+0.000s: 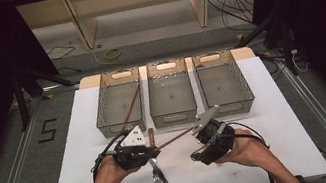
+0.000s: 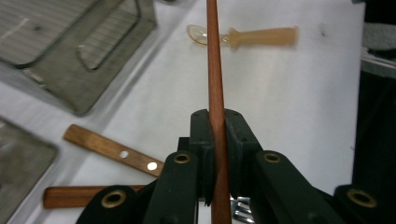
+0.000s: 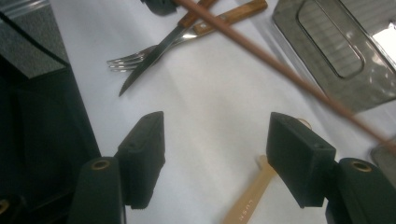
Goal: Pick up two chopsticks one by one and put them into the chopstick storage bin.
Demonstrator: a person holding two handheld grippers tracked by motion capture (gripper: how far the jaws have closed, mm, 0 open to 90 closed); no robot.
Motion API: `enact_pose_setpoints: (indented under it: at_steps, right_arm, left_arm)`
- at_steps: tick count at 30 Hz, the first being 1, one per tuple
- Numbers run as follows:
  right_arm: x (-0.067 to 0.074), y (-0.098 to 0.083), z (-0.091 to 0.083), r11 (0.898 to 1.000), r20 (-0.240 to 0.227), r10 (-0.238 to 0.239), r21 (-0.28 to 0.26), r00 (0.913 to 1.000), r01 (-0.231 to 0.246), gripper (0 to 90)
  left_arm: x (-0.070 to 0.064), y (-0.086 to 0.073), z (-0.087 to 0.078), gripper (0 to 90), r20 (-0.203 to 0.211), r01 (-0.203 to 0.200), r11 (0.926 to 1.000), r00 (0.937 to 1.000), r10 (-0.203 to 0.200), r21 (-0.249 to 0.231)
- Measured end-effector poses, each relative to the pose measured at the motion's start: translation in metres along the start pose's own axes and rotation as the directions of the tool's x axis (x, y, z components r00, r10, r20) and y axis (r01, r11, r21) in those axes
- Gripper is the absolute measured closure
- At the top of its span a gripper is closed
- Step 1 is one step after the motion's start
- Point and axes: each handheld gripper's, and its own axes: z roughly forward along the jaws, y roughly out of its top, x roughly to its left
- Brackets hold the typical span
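The left gripper was clamped on a reddish-brown chopstick, its 2 black jaws pressed flat against the stick in the left gripper view. In the high view the chopstick ran from that gripper up and to the right, above the white table, with its far end near the right gripper. The right gripper stood with its jaws wide apart and nothing between them; below them lay a tan plastic spoon on the table. A fork and a knife with wooden handles lay crossed on the table between the 2 hands. 3 grey baskets stood in a row at the far side of the table; the left basket held what looked like a second chopstick, leaning across it, though the high view was too small to be sure.
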Motion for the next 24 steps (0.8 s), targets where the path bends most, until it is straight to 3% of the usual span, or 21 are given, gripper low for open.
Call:
enact_pose_setpoints:
  at_steps: [5,15,24]
  right_arm:
    - [-0.006,-0.005,0.004,0.999,0.018,0.045,0.007,0.9988,-0.045,36.2]
    - [-0.011,-0.015,0.009,0.997,0.021,0.069,0.026,0.9974,-0.069,35.9]
    - [-0.017,-0.020,0.015,0.994,0.042,0.098,0.053,0.9943,-0.100,34.5]
  left_arm:
    - [0.007,-0.001,-0.009,82.8,-0.032,0.050,0.9980,0.9982,-0.051,-0.039]
    - [0.026,-0.002,-0.027,82.8,-0.097,0.116,0.9891,0.9875,-0.125,-0.090]
    - [0.050,-0.012,-0.038,82.8,-0.161,0.203,0.9692,0.9611,-0.224,-0.140]
